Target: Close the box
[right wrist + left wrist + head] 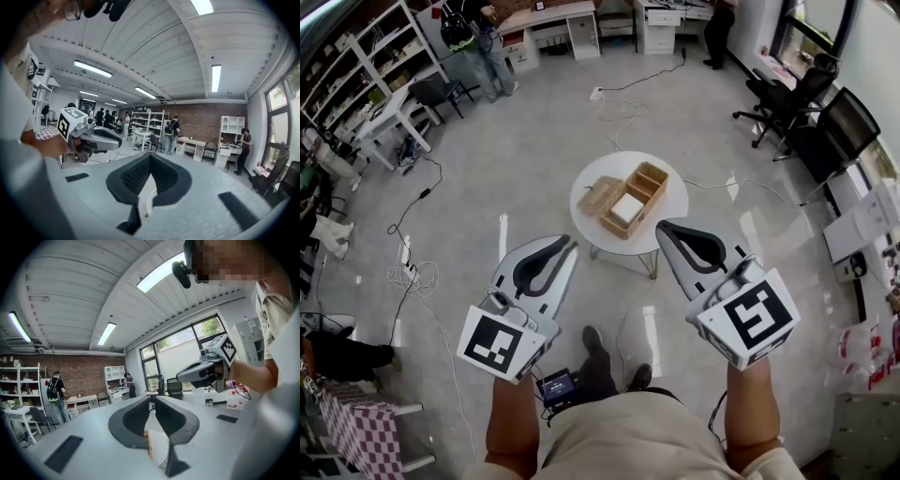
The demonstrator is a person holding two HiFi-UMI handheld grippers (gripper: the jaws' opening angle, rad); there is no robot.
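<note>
An open wooden box (635, 199) stands on a small round white table (670, 192), with something white inside it. Its lid (600, 196) lies folded out to the left. Both grippers hover short of the table's near edge, apart from the box. My left gripper (569, 245) is shut and empty, with its tips touching (152, 398). My right gripper (662, 226) is also shut on nothing (150, 154). A sliver of the box and table (154, 448) shows below the left jaws. Each gripper view catches the other gripper (202, 371) (93, 137).
Cables (619, 108) trail across the grey floor beyond the table. Black office chairs (792, 98) stand at the right, white desks (548, 23) and shelves (356, 61) at the back and left. A person with a backpack (483, 52) stands far off. A checked cloth (356, 422) sits at bottom left.
</note>
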